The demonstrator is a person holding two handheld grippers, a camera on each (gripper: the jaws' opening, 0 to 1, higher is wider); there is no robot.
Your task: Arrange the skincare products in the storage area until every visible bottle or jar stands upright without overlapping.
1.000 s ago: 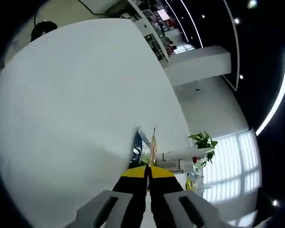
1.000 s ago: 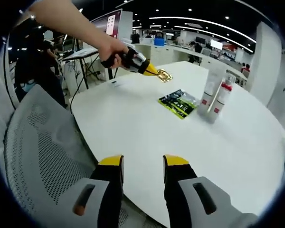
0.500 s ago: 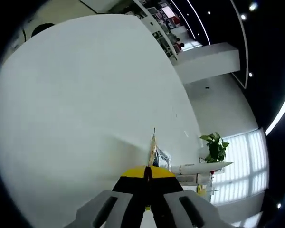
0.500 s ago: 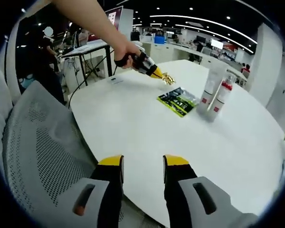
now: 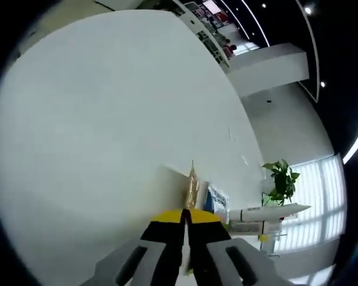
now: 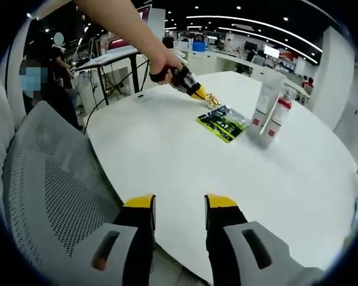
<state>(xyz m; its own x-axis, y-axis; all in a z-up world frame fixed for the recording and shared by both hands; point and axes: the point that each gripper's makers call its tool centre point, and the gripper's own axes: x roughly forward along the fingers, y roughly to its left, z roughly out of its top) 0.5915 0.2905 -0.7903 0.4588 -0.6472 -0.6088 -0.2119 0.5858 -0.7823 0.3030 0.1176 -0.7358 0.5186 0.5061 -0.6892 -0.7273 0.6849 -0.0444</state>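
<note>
We hold a small gold-coloured item (image 6: 211, 99) pinched between the pressed-together jaws of the left gripper (image 6: 198, 92), out over the white surface (image 6: 167, 149), and we cannot tell what the item is beyond crinkled gold foil or a gold-topped piece. In the left gripper view it (image 5: 192, 189) sticks up from the jaw tips, with the dark sachets (image 5: 216, 200) and the white tubes (image 5: 268, 212) just past it. The right gripper (image 6: 179, 205) waits at the near edge of the surface with its jaws spread and nothing between them, above a grey mesh chair (image 6: 53, 196).

We take the two tubes as our landmark. In the right gripper view a plain white tube (image 6: 264, 107) and a white tube with a red cap (image 6: 275, 122) stand upright side by side, close enough that we cannot say whether they touch. The flat dark-green sachets (image 6: 223, 124) lie just beside them, toward our left gripper, and the gold item hangs just above the sachets' far edge.

We judge the step in hand to be setting the gold item down. To do it well we should lower it onto bare surface beside the sachets, on the side away from the tubes, so that it overlaps nothing. We should part the jaws only once it rests steady, then lift away without brushing the tubes, which look easy to topple.
</note>
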